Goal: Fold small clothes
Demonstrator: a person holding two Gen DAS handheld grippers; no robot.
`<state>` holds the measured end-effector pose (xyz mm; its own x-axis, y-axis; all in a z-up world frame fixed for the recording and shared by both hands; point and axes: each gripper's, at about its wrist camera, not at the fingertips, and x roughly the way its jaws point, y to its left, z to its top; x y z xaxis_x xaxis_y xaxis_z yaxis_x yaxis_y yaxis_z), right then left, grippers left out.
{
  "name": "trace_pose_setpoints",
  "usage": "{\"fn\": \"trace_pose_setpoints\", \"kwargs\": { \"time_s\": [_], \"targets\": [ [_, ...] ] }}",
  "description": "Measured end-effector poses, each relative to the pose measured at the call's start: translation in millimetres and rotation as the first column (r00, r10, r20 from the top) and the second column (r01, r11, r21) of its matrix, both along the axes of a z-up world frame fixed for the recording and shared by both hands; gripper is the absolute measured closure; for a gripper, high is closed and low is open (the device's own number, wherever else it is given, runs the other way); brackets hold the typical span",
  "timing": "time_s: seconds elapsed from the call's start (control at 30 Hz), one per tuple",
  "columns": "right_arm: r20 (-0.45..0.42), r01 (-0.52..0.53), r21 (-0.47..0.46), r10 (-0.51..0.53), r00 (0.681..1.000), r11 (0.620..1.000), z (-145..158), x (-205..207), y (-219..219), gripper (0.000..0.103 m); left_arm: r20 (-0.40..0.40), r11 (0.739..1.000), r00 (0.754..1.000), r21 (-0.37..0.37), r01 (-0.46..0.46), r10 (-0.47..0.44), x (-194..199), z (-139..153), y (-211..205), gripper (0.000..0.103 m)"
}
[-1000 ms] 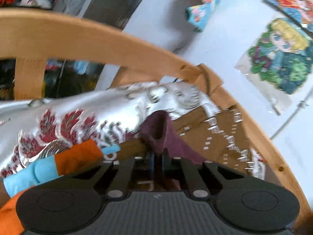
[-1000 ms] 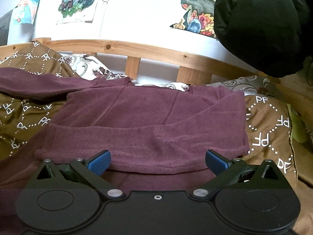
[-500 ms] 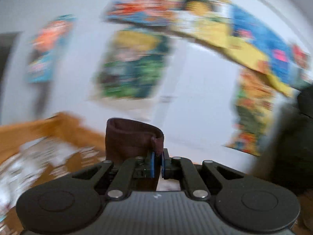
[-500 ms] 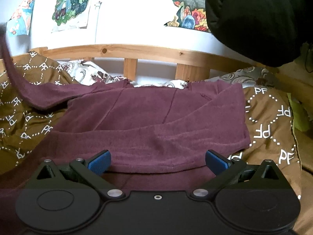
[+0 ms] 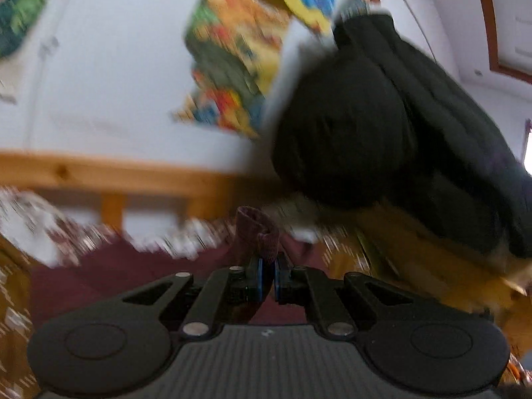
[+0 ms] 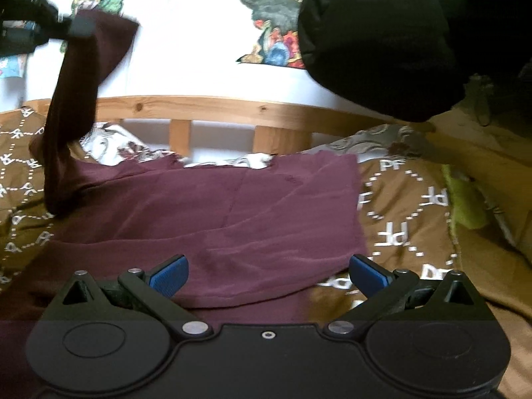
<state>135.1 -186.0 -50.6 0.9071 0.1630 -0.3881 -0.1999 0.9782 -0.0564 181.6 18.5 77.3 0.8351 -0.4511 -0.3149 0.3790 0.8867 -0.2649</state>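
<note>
Maroon knit, soft and limp, is how I would judge the sweater (image 6: 206,212): light enough to lift by one end, no stiffness, and likely to sag and drag rather than slide, so it wants taking by an edge, a cuff or the hem, not by the middle of the cloth. It lies spread on the bed, its body flat over a brown blanket (image 6: 409,206) printed with white letters, while one sleeve (image 6: 73,106) is raised off the bed and hangs from its cuff. The left gripper (image 5: 267,276) is pressed together on that cuff (image 5: 257,236), a small fold of maroon poking up between the blue pads; seen from the right wrist it is up at the top left, blurred. The right gripper (image 6: 267,274) is spread wide and empty, low over the near hem of the sweater, pinching nothing. I count one sweater, one lifted sleeve, two grippers. Behind runs one wooden bed rail (image 6: 232,109) with a patterned white pillow (image 6: 126,146) against it, a big black bundle (image 6: 382,40) above on the right, and several bright posters (image 6: 272,16) on the white wall, too blurred to count surely.
</note>
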Motion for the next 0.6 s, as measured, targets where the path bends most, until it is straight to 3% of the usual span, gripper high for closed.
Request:
{"fn": "trace_pose_setpoints", "kwargs": {
  "time_s": [0.3, 0.37, 0.4, 0.5, 0.53, 0.6],
  "targets": [
    [-0.014, 0.089, 0.030, -0.088, 0.996, 0.996, -7, 8, -30, 0.001, -0.157, 0.994, 0.984, 0.060, 0.095, -0.085, 1, -62, -40, 0.097],
    [-0.019, 0.101, 0.040, -0.101, 0.995, 0.994, -8, 9, -34, 0.001, -0.203, 0.992, 0.975, 0.067, 0.102, -0.087, 2, -68, -42, 0.093],
    [-0.021, 0.105, 0.042, -0.104, 0.994, 0.994, -8, 10, -35, 0.001, -0.226, 0.992, 0.970, 0.064, 0.106, -0.089, 1, -71, -41, 0.083],
    [-0.026, 0.113, 0.046, -0.112, 0.993, 0.992, -9, 11, -35, 0.001, -0.260, 0.992, 0.960, 0.051, 0.118, -0.101, -6, -75, -34, 0.035],
    [-0.027, 0.114, 0.047, -0.113, 0.993, 0.992, -9, 11, -35, 0.001, -0.250, 0.993, 0.965, 0.053, 0.102, -0.085, -10, -74, -29, 0.026],
    [-0.024, 0.112, 0.048, -0.111, 0.994, 0.993, -10, 11, -33, 0.001, -0.236, 0.995, 0.970, 0.062, 0.072, -0.056, -18, -70, -17, 0.021]
  ]
}}
